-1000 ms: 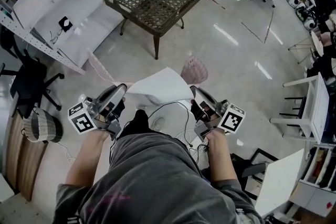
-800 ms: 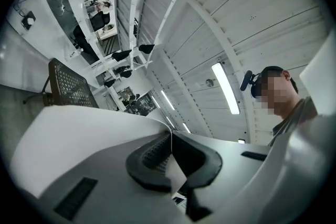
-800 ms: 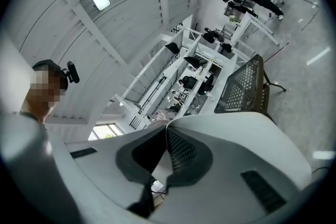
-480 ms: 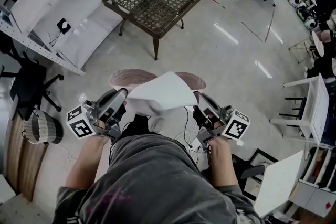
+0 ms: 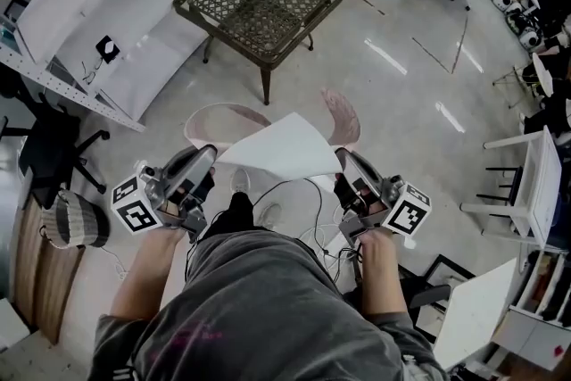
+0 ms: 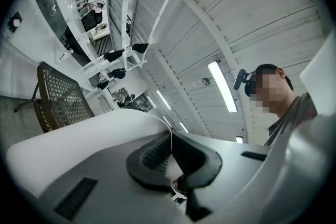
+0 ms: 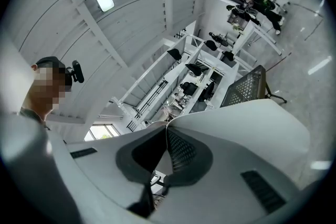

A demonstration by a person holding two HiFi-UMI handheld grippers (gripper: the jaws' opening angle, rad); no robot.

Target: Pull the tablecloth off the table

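Note:
The white tablecloth [image 5: 277,147] hangs off the table, stretched between my two grippers in front of the person's body. Pinkish folds of it droop behind at either side. My left gripper [image 5: 207,158] is shut on the cloth's left edge, my right gripper [image 5: 343,161] on its right edge. In the left gripper view the cloth [image 6: 105,126] drapes over one jaw, its thin edge pinched at the gripper [image 6: 171,136]. The right gripper view shows the same: the cloth [image 7: 236,118] pinched at the gripper [image 7: 167,134]. The bare dark wicker table [image 5: 259,0] stands ahead on the floor.
A long white bench [image 5: 107,4] runs along the far left, with a black office chair [image 5: 49,147] and a striped basket [image 5: 76,219] nearby. White furniture [image 5: 535,183] stands at the right. Cables [image 5: 303,210] lie on the floor by the person's feet.
The cloth has kept billowing: its pink folds rose on both sides, then settled apart. The right gripper has drifted a little to the right. Both gripper views now point slightly higher.

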